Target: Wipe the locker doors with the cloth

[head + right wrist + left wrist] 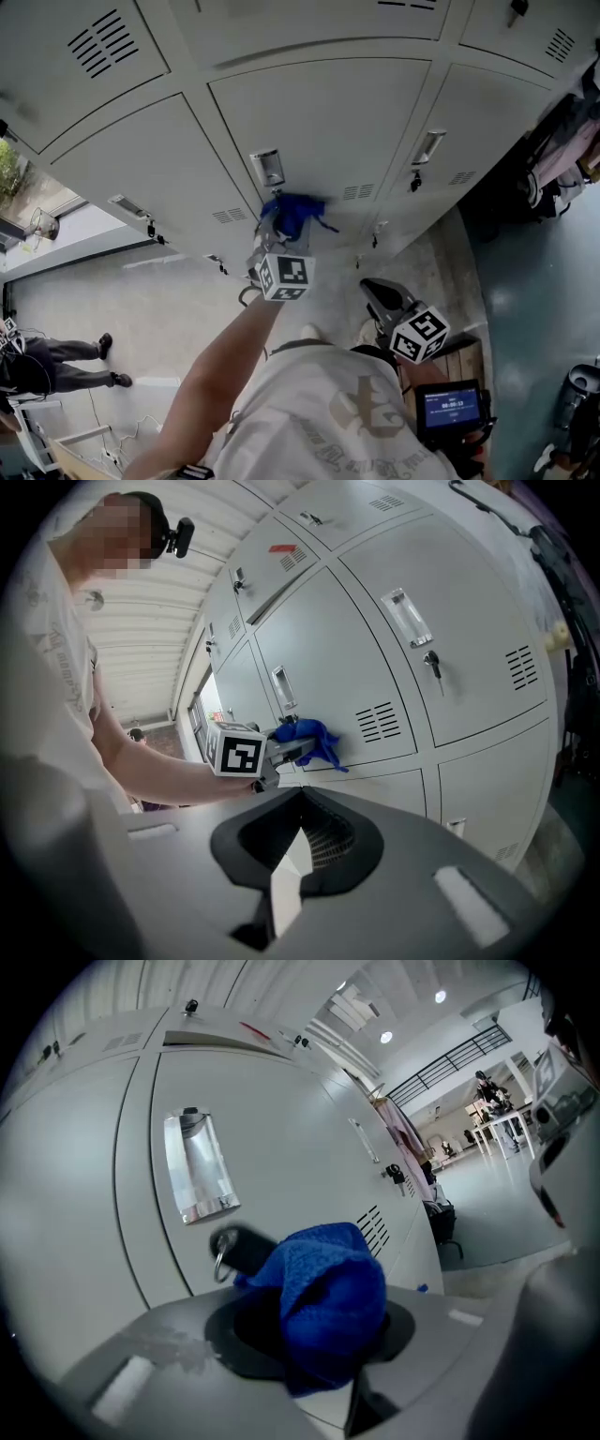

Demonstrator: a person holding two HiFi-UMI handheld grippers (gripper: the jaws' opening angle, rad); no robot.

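The left gripper had its fingers shut tight on a bunched blue cloth, which bulged out over and beyond the tips and hid them in the left gripper view. The cloth lay up against a grey locker door, seemingly touching it, just right of a dark key with a ring hanging in the lock, below the shiny recessed handle and left of the vent slots. The right gripper was held back, well apart from the door, its fingers closed together with nothing between them. No brand or wording could be read anywhere: the cube on the left gripper carried only black-and-white square markers, a small red label on an upper locker was too small to make out, and a blue-lit screen low beside the right gripper showed characters too fine to read. The print on the person's pale shirt was likewise illegible. In the head view, the bare left arm reached up to the lockers. Off to the left a second person in dark clothes stood on the pale floor.
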